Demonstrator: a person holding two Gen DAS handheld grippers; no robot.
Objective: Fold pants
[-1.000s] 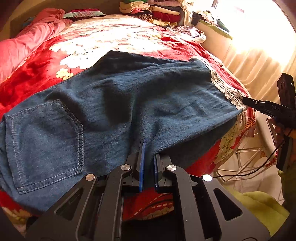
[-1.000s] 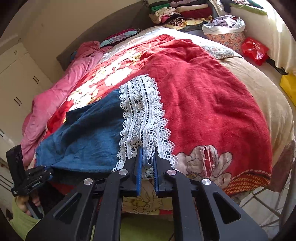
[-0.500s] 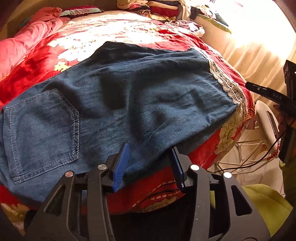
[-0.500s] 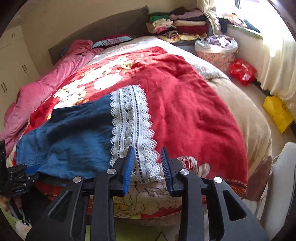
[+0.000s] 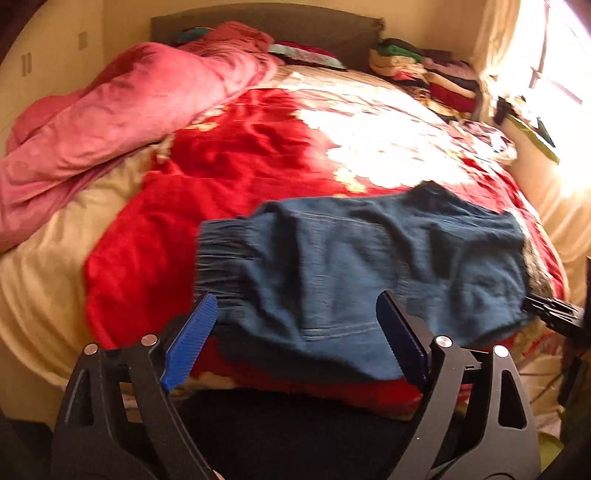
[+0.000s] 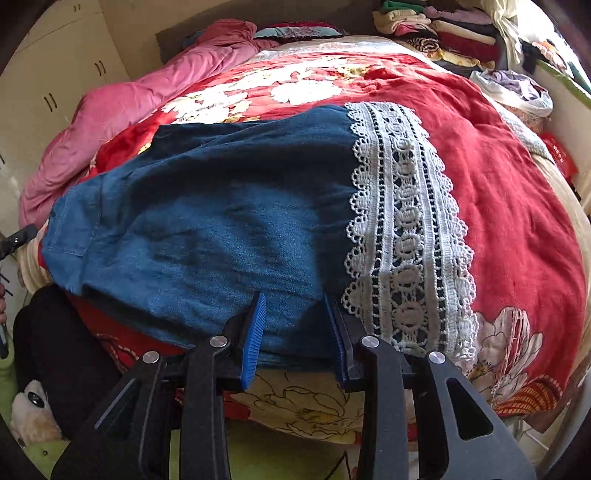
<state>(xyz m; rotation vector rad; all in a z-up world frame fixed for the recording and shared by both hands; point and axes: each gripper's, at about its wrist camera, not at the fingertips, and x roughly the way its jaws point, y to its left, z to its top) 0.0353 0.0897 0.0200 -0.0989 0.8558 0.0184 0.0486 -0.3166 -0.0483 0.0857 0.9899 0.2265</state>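
Now released: the pants (image 6: 207,221) are laid across the near edge of the bed (image 6: 517,206).
Since 1 second ago, both grips have been let go: the left gripper (image 5: 295,347) has been swung to the elastic waistband (image 5: 221,251), fingers spread wide and empty; the right gripper (image 6: 295,332) is held parted beside the lace hem (image 6: 402,229). A fresh grasp is judged next. Well behind are seen a pink quilt (image 5: 110,110) and stacked clothes (image 6: 443,33); nothing is blocked.

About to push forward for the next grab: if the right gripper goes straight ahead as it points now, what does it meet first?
Most likely the pants: the open right gripper points at their blue denim near edge, just left of the white lace trim. Depth is hard to judge.
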